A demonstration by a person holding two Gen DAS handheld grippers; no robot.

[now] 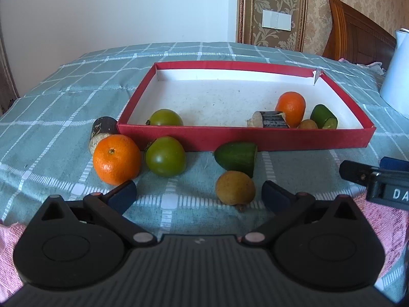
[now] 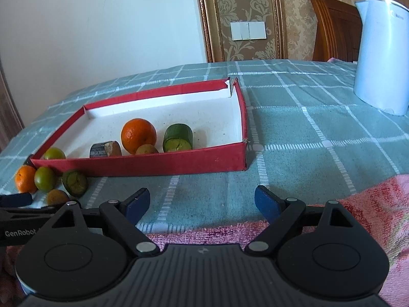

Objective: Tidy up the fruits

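Left gripper (image 1: 199, 194) wide open, empty, nearest the loose fruit.
Brown fruit (image 1: 235, 187) lies just ahead, right of centre; right gripper (image 2: 202, 202) spread, empty.

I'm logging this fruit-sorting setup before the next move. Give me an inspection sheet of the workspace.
Surface: checked cloth, pink towel at near edge.
Job's things: red tray holds five pieces, including an orange; outside lie another orange, green fruit, cucumber piece, brown fruit, dark stub.
Clutter: white kettle.
Grippers: left gripper and right gripper open, empty.
Cables: nothing seen.
Surroundings: wall switch, wooden headboard.
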